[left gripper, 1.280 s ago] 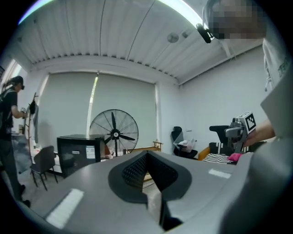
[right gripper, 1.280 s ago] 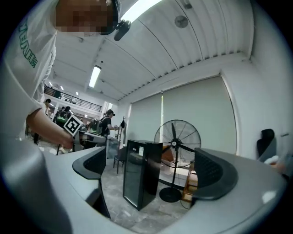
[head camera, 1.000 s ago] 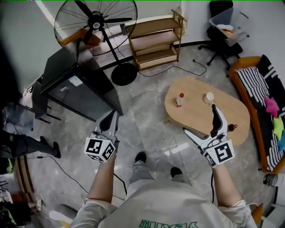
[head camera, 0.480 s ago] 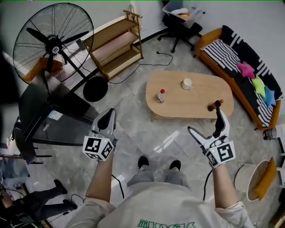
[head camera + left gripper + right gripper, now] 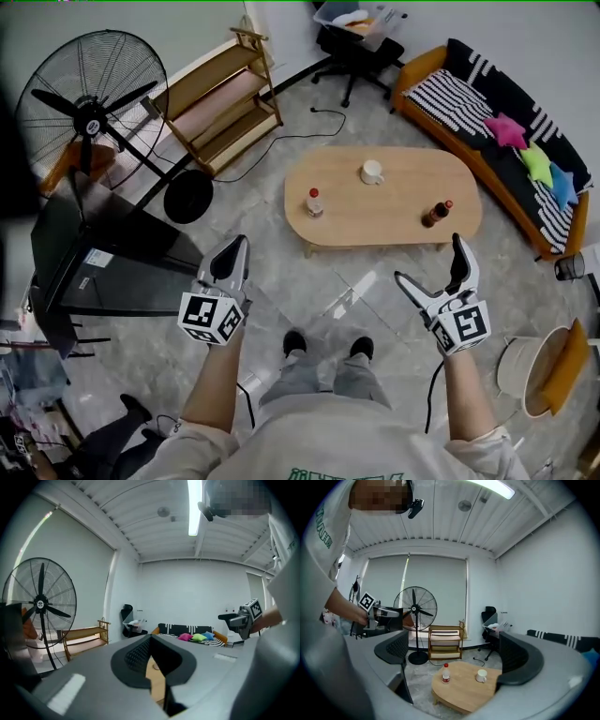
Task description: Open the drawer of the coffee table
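The head view looks steeply down from above the person, with the oval pale-wood counter (image 5: pixel 384 202) well apart at 12 o'clock and the left gripper (image 5: pixel 236 253) and right gripper (image 5: pixel 428 258) near, at 8 and 4 o'clock. The left gripper view faces level across the room, the other gripper showing at 3 o'clock, while the right gripper view faces the counter, near at 6 o'clock. All three share the black pedestal fan (image 5: pixel 89 103) and the slatted wooden shelf (image 5: pixel 220 94).

The coffee table (image 5: pixel 394 214) is showing pale tan wood; beyond it, the sofa (image 5: pixel 459 98) is wearing black-and-white stripes on orange, carrying pink, green and blue cushions (image 5: pixel 537 161).
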`<state>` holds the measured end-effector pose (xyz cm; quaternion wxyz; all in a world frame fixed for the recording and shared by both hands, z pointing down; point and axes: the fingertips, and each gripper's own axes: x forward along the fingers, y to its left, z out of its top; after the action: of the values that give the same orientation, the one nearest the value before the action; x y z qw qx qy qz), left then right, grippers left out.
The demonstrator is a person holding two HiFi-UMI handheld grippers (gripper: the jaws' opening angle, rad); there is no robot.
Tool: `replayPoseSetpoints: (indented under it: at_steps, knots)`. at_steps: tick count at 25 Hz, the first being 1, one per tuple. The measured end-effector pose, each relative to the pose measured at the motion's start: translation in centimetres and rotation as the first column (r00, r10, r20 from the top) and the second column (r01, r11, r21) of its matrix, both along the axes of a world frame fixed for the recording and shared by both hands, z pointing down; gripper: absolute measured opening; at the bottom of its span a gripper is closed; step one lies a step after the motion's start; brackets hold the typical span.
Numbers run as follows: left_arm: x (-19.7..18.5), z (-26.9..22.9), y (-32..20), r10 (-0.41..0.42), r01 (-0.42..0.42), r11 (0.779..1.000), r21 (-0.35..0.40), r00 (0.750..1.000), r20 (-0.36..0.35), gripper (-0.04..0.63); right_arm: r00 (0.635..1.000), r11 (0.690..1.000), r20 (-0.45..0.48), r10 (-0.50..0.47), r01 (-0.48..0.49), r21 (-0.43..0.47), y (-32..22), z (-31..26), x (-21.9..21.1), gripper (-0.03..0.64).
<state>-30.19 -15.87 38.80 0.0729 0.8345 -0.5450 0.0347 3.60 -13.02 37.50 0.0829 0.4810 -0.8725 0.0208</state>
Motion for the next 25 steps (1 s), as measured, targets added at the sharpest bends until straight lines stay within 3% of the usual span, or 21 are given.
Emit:
replayPoseSetpoints:
  at_steps: [10, 18, 25]
  knots:
    - [2.9, 6.3, -0.6, 0.015, -0.013, 0.996, -0.094, 1.0, 0.02, -0.002, 0.998, 0.986, 0.051, 0.037, -0.028, -0.162, -0.8, 11.5, 1.7, 0.589]
    - [4.1, 13.9, -1.5, 0.027, -0.023, 0.988, -0.153, 0.999, 0.026, -0.002, 0.989, 0.943, 0.103, 0.109, -0.071, -0.324, -1.7, 25.0, 2.7, 0.589]
    - [5.1, 21.2, -3.3, -0.008, 0.012, 0.984, -0.178, 1.0, 0.024, -0.002, 0.983, 0.915, 0.121, 0.141, -0.082, -0.396, -3.3, 35.9, 3.1, 0.589]
